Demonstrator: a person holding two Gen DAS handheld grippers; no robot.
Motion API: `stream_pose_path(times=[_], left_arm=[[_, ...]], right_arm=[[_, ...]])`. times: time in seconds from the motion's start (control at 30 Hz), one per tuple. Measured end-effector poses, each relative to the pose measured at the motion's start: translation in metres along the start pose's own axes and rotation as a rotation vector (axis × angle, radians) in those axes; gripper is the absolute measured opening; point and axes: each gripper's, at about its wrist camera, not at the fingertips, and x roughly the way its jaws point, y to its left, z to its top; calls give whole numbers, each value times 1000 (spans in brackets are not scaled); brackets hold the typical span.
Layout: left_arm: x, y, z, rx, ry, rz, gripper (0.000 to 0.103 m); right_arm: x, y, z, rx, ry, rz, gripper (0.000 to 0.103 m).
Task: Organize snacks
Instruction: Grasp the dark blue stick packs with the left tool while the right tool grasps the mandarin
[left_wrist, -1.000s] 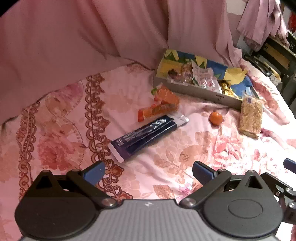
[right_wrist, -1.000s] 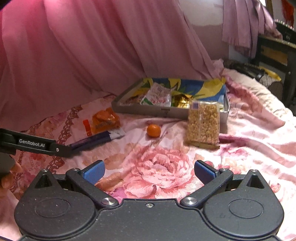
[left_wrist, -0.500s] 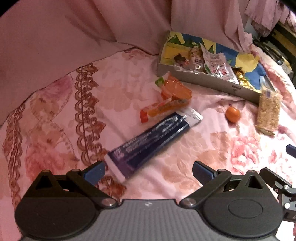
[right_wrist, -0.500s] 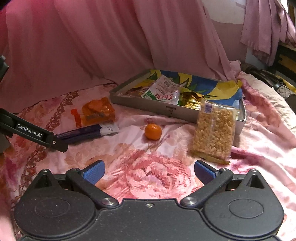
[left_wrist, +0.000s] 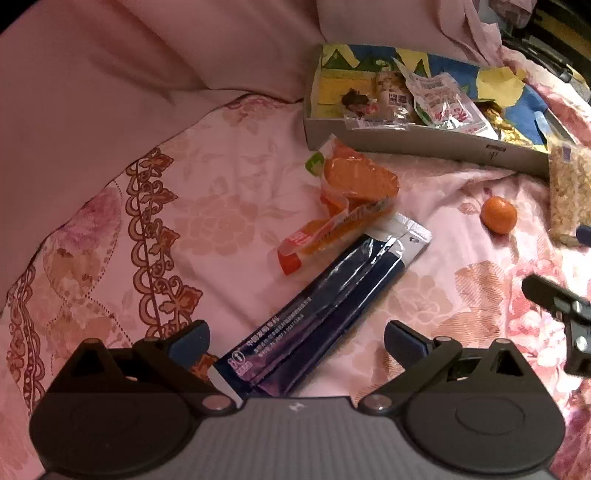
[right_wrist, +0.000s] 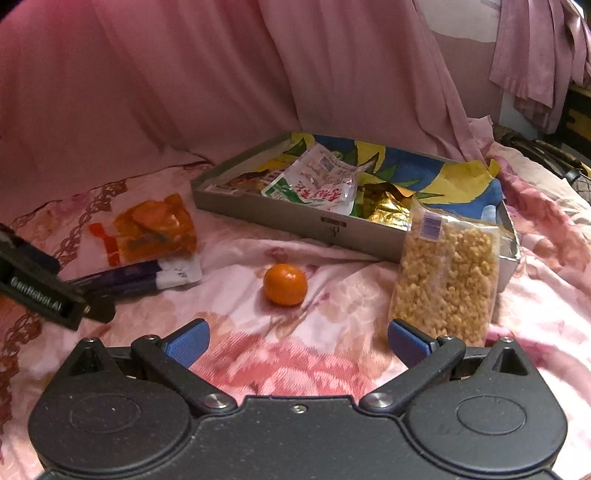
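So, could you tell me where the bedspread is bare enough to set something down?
Bare cloth lies left of the orange packet and dark blue packet, and between the mandarin and the right gripper. It is crowded in the tray, where the puffed-snack bag leans on its front corner.

Snacks on bedspread (right_wrist: 332, 354), tray (right_wrist: 280, 218) at back.
Long packet (left_wrist: 325, 314) lies in front of pouch (left_wrist: 351, 192); mandarin (right_wrist: 285, 284) sits right of them; puffed-snack bag (right_wrist: 447, 280) leans on tray's right front corner; more packets inside tray.
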Motion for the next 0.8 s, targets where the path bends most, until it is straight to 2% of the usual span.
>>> stream_pose_path(times=[0.37,0.53,0.8], left_arm=[[9,-3,3,20,13,-4,103],[11,-3,4,20,18,-2,103],[13,-4,4,27,17,-3,103]], right_arm=[[21,7,5,-39,-43,13,102],[29,6,7,-23,-43,17,98],[38,1,10,13,-38,54,82]])
